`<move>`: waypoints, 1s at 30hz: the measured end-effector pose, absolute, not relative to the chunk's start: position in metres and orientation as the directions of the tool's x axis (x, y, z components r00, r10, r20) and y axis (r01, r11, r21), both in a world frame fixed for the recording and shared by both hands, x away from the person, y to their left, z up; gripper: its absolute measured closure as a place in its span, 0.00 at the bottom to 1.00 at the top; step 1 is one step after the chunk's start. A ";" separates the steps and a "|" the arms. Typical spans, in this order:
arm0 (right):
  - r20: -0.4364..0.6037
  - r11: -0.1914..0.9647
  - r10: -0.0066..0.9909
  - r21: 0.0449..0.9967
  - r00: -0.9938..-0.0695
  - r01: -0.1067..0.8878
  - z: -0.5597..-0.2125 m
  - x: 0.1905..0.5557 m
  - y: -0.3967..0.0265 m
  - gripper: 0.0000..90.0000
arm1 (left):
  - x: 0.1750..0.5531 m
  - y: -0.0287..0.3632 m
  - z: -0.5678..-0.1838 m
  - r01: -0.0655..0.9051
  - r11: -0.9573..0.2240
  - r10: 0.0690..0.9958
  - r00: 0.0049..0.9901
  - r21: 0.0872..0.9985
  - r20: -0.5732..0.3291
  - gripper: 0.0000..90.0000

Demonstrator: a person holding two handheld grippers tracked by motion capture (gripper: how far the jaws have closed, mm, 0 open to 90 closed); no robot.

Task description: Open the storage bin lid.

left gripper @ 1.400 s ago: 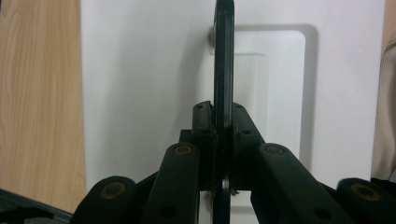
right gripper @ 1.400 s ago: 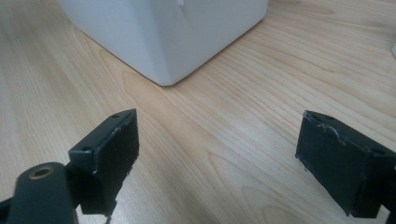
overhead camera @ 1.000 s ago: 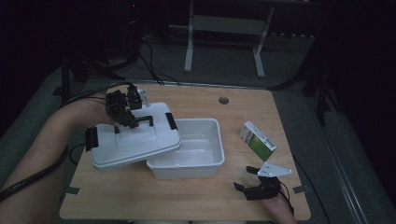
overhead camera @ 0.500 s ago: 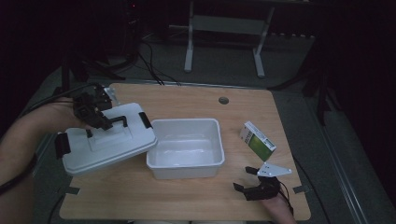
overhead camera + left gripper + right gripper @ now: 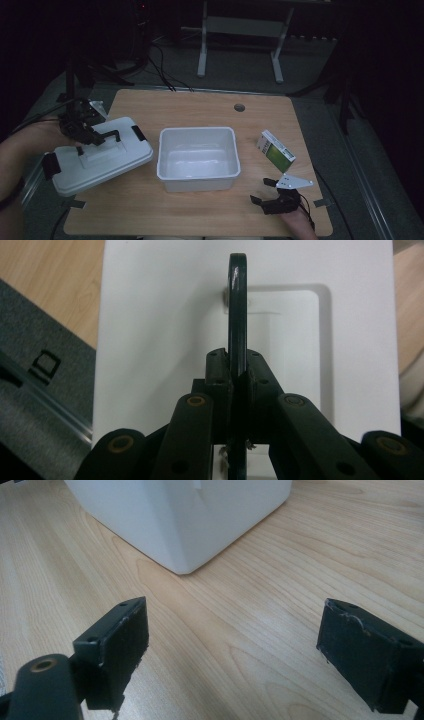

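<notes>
Two jaws of left hand-held gripper [image 5: 237, 377] pinch lid handle [image 5: 237, 305]

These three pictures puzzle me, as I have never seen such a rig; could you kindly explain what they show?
A person at a pale wooden table holds a black two-jaw gripper in each hand. One camera looks down from above; one rides on each gripper, looking along its jaws. The left gripper is shut on the black handle of a white plastic lid, which it holds tilted at the table's left edge. The right gripper rests open near the front edge. An open white plastic tub sits mid-table, with a small green and white carton to its right.
</notes>
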State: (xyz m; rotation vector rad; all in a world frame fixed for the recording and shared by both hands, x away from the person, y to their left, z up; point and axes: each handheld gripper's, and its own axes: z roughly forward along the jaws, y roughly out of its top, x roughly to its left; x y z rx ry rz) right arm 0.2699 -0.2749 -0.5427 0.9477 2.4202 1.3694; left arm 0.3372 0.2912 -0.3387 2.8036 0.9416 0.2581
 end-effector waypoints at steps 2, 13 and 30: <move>0.129 0.366 0.621 0.825 -0.773 0.431 -0.543 0.270 -0.275 0.14 | 0.338 0.293 -0.343 0.582 -0.784 0.612 0.783 0.217 0.110 0.92; 0.121 0.364 0.627 0.827 -0.769 0.428 -0.541 0.270 -0.276 0.14 | 0.347 0.298 -0.383 0.602 -0.759 0.636 0.768 0.246 0.082 0.92; 0.111 0.372 0.628 0.826 -0.770 0.422 -0.541 0.269 -0.277 0.14 | 0.364 0.291 -0.450 0.629 -0.735 0.651 0.759 0.252 0.006 0.92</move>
